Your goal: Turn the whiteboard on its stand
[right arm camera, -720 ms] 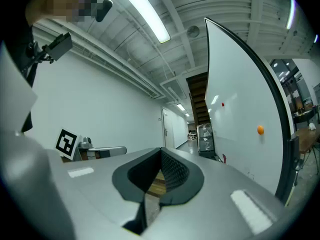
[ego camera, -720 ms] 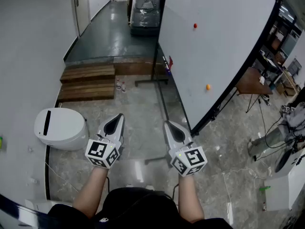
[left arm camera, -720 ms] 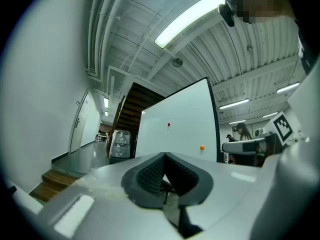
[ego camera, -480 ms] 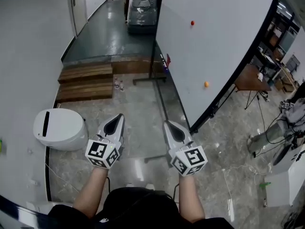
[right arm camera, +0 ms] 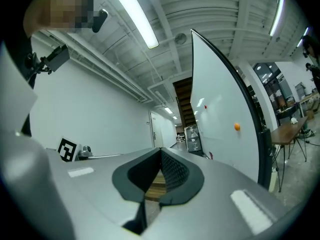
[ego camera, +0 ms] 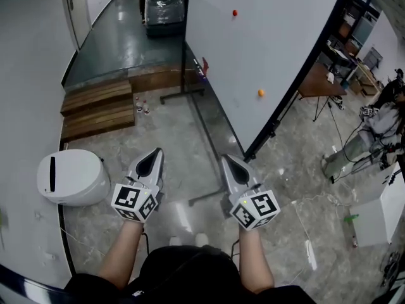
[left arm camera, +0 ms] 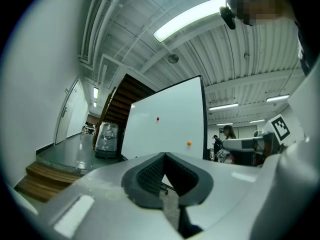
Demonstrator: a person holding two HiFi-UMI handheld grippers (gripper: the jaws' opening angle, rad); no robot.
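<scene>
The big whiteboard [ego camera: 272,49] stands on a black wheeled stand [ego camera: 204,125], seen nearly edge-on, with a red magnet [ego camera: 235,12] and an orange magnet [ego camera: 260,92] on its white face. Its black near edge [ego camera: 297,75] runs down to the floor just ahead of my right gripper [ego camera: 224,159]. That gripper is shut and holds nothing. My left gripper [ego camera: 156,152] is level beside it, also shut and empty, apart from the board. The left gripper view has the board [left arm camera: 170,124] beyond the closed left gripper [left arm camera: 164,155]. In the right gripper view the board [right arm camera: 215,119] rises at the right of the right gripper [right arm camera: 161,149].
A white rounded bin [ego camera: 71,178] sits at the left, wooden steps [ego camera: 98,109] behind it. A wrapped pallet [ego camera: 163,5] stands down the corridor. At the right are a wooden table [ego camera: 319,81], a person [ego camera: 380,122], a white box [ego camera: 380,214] and cables on the floor.
The whole scene has slid a little left and up in the head view. Both grippers keep the same shut pose side by side.
</scene>
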